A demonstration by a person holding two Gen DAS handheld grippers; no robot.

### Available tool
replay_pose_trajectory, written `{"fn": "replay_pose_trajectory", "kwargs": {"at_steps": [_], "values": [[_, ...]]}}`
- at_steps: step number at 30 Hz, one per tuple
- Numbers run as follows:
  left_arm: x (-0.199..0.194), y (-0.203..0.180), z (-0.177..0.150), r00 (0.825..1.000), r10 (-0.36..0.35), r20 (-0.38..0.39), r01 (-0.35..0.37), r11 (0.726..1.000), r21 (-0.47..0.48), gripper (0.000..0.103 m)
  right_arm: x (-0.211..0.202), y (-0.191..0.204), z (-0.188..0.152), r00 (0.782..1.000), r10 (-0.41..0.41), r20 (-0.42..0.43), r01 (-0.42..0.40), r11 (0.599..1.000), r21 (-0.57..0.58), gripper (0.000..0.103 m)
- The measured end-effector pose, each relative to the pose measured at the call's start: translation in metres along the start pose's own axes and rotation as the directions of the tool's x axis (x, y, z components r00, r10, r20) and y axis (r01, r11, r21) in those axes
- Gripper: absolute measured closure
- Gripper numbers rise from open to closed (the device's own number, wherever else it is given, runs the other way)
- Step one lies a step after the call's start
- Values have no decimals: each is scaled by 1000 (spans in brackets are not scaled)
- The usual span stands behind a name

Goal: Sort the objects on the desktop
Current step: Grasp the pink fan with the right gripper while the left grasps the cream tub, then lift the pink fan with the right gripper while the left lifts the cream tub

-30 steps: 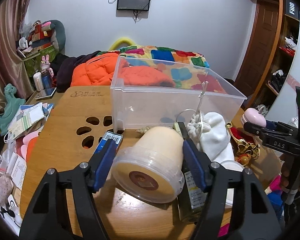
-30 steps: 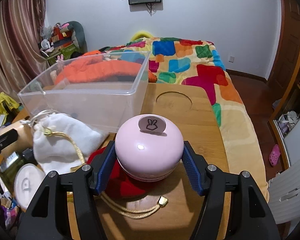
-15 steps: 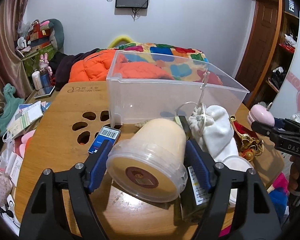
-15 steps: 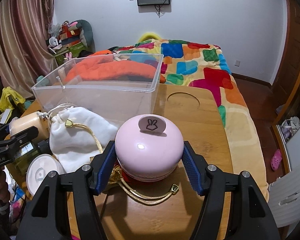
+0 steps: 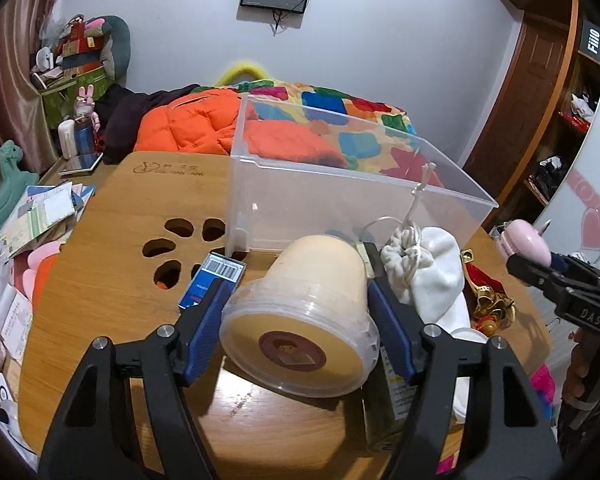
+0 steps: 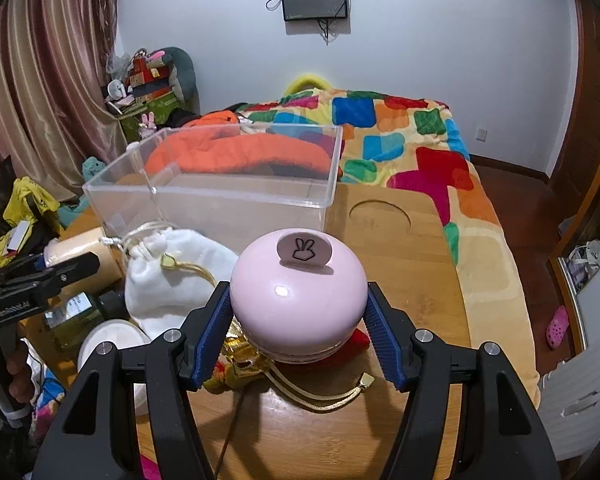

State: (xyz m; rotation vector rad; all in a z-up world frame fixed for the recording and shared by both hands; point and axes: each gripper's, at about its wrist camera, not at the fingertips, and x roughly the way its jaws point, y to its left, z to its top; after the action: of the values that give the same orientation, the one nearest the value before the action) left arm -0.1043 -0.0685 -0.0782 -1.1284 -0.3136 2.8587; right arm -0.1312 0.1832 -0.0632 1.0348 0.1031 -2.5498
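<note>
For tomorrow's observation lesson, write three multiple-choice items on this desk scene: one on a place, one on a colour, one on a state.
1. Where does the white drawstring pouch lie?
A. inside the clear plastic bin
B. on the table in front of the clear plastic bin
C. on the bed

2. What colour is the round container with the rabbit tab?
A. pink
B. green
C. black

3. In what state is the cream tub between the left gripper's pads?
A. upright, lid off
B. crushed flat
C. tipped on its side, its round end towards the camera

Answers:
1 B: the pouch rests on the wood just before the bin's near wall.
2 A: its dome is plainly pale pink.
3 C: the left wrist view shows its round end facing the lens.
</note>
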Motion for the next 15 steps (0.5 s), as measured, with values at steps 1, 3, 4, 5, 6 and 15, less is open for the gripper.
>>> {"fn": "replay_pose_trajectory", "kwargs": {"at_steps": [1,3,4,5,6,15], "values": [[-2,1,1,1000,-2,2,2,1000,-3,35,-1,0,1,1000,1,2,-1,1000,3,42],[-5,2,1,1000,-2,8,2,1000,-8,35,-2,0,3,1000,4,6,-4,1000,5,42],[-8,2,2,1000,-5,16,5,1000,-7,35,-2,1,3,1000,7,6,-7,1000,5,42],[-9,2,3,1000,-5,23,5,1000,-7,35,-2,2,3,1000,9,7,-9,1000,4,42],[-12,2,5,999,-4,32,4,1000,-6,35,-3,2,3,1000,11,8,-11,1000,2,42],[-16,7,12,999,8,32,-7,1000,-6,35,-7,7,2,1000,24,15,-24,1000,-3,42]]}}
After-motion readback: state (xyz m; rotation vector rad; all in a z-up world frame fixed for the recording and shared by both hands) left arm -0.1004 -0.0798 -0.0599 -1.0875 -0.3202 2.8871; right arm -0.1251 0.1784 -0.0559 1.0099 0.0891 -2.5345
